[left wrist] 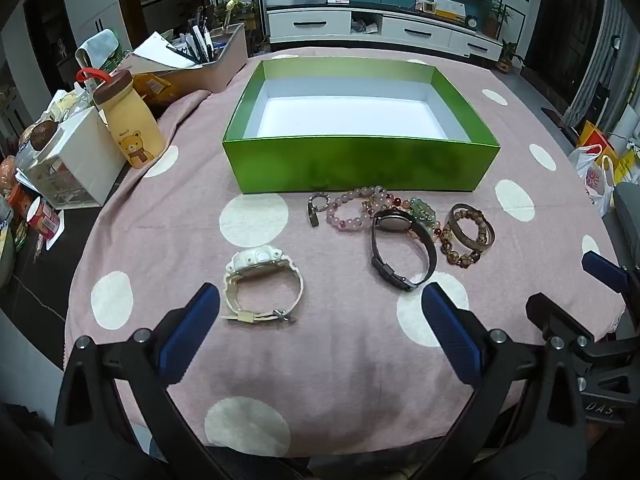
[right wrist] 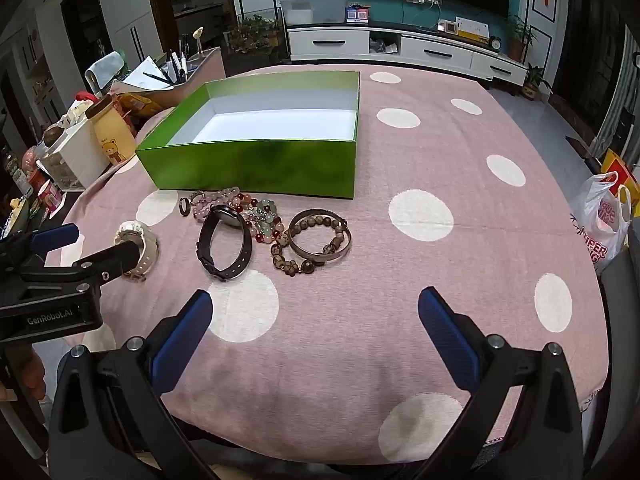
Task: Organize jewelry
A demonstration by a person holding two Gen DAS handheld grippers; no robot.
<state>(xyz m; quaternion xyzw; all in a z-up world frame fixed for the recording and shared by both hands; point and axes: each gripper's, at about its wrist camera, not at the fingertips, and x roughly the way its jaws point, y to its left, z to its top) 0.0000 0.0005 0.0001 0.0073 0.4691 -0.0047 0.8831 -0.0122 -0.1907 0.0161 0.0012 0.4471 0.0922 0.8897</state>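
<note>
We found the jewelry laid out on the pink, white-dotted tablecloth (left wrist: 160, 216), just in front of the open green cardboard box with a white interior (left wrist: 360, 164), which held nothing. Nearest that box lay a small dark ring (left wrist: 314, 216) and a pink beaded bracelet (left wrist: 352, 210), with further red and green beads tangled beside it. In front of these stood a black strap watch (left wrist: 400, 248), looped on edge, and to its right a dark bangle (right wrist: 320, 238) lying over a brown wooden-bead bracelet (right wrist: 292, 260). A white plastic strap watch (left wrist: 262, 284) sat apart, to the left.

We judged every piece light. The watches looked fairly stiff and best taken across the strap or case; the beaded strands appeared limp, smooth-surfaced and liable to slip or drag neighbours, so a pinch across the strand seemed advisable.

The left gripper (left wrist: 320, 308) hovered just short of the white watch, jaws spread wide, holding nothing. The right gripper (right wrist: 316, 316) likewise stood fully released over bare cloth, touching nothing.
</note>
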